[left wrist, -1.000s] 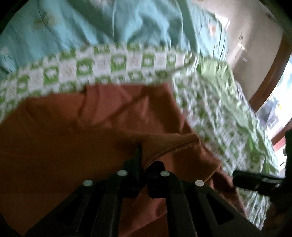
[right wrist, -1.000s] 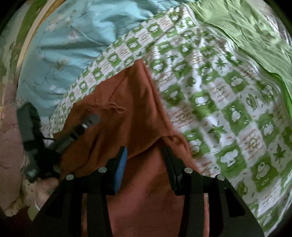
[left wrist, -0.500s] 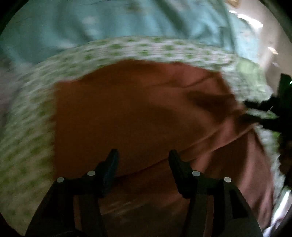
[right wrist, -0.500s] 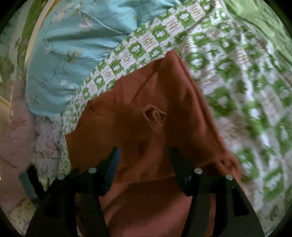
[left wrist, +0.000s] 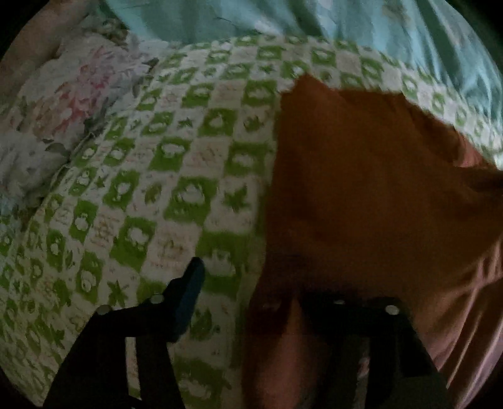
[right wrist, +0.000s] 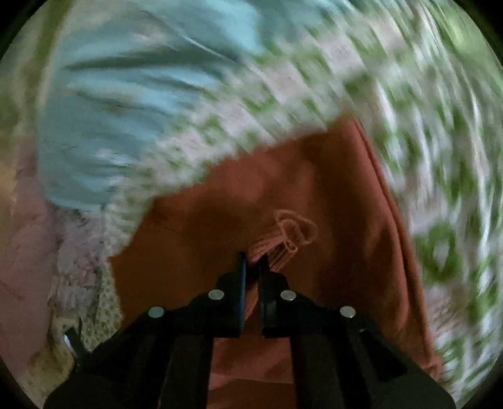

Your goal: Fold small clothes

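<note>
A rust-orange garment (left wrist: 361, 195) lies on a green-and-white checked quilt (left wrist: 176, 176). In the left wrist view my left gripper (left wrist: 248, 283) is open, its left finger over the quilt and its right finger over the garment's left edge. In the right wrist view the garment (right wrist: 330, 188) fills the middle, blurred by motion. My right gripper (right wrist: 251, 261) is shut on a ribbed fold of the garment near its neckline (right wrist: 286, 239).
A light blue sheet (left wrist: 314, 19) lies beyond the quilt and also shows in the right wrist view (right wrist: 125, 110). A floral pillow (left wrist: 63, 103) lies at the far left. Pink floral bedding (right wrist: 28, 251) lies at the left of the right wrist view.
My left gripper let go of the garment, opened and swung left to its edge. My right gripper closed on a ribbed fold of the garment and is moving.
</note>
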A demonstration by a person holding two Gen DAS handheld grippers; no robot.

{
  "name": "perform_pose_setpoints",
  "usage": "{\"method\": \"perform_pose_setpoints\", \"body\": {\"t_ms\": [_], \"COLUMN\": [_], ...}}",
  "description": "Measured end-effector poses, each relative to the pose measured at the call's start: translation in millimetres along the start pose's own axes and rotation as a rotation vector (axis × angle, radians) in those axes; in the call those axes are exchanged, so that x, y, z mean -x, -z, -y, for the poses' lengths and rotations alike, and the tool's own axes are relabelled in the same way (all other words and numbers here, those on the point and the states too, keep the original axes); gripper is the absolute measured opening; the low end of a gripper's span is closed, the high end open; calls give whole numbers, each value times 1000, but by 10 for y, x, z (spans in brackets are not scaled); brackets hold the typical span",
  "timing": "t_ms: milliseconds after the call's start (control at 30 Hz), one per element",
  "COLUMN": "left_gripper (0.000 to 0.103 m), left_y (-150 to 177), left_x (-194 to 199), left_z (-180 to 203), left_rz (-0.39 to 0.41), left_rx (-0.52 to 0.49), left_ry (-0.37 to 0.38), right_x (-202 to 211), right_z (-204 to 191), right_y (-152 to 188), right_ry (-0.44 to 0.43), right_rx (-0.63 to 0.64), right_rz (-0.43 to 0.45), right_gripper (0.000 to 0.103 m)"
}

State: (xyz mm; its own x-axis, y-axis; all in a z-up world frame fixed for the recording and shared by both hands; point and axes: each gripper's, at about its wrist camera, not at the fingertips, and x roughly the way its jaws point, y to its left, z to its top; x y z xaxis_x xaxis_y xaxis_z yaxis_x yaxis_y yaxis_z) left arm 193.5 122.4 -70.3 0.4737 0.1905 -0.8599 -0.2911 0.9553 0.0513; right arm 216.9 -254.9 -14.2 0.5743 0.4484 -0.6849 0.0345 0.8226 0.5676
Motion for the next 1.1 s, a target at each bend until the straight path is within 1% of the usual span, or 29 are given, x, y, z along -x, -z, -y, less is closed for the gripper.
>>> {"method": "perform_pose_setpoints", "body": {"t_ms": [33, 100, 133, 200, 233, 300, 367, 433, 533, 567, 600, 633, 667, 733, 867, 967, 1100], "left_gripper": [55, 55, 55, 54, 54, 54, 54, 55, 56, 56, 56, 57, 57, 59, 59, 60, 67], "left_y": [-29, -46, -26, 19, 51, 109, 129, 126, 118, 125, 128, 130, 103, 107, 261, 404, 665], "left_x": [11, 28, 21, 10, -4, 1, -19, -18, -33, -27, -22, -14, -46, -26, 124, 251, 470], "left_z": [-9, -58, -55, -29, -21, 1, -18, -34, -32, -30, -29, -29, -55, -68, -92, -111, -128], "left_rz": [4, 7, -1, -20, -30, -40, -45, -47, -50, -52, -55, -59, -64, -79, -104, -132, -176], "left_rx": [19, 45, 48, 44, 39, 35, 37, 45, 46, 47, 49, 49, 49, 40, 20, 8, 13], "left_ry": [3, 20, 30, 30, 36, 45, 49, 58, 59, 57, 58, 60, 62, 64, 66, 79, 145], "right_x": [169, 463, 534, 447, 329, 190, 138, 86, 92, 67, 3, -37, -39, 30, 250, 401, 569], "right_z": [-99, -175, -146, 51, 219, 443, 554, 610, 563, 537, 534, 564, 586, 596, 592, 583, 457], "right_y": [-46, -86, -77, -10, 70, 212, 318, 354, 323, 308, 295, 297, 309, 328, 393, 486, 663], "right_ry": [-38, -113, -73, 17, 74, 115, 135, 142, 146, 157, 171, 190, 201, 230, 263, 258, 218], "right_rx": [27, 51, 56, 41, 14, -24, -29, -35, -7, 11, 17, 17, 16, 17, 12, 1, 15], "right_rz": [51, 158, 178, 129, 80, 31, 17, 16, 43, 37, 5, -18, -25, -19, 1, -8, -17], "right_gripper": [7, 7, 7, 7, 7, 7, 6, 6, 7, 7, 7, 10, 16, 25, 27, 31, 35]}}
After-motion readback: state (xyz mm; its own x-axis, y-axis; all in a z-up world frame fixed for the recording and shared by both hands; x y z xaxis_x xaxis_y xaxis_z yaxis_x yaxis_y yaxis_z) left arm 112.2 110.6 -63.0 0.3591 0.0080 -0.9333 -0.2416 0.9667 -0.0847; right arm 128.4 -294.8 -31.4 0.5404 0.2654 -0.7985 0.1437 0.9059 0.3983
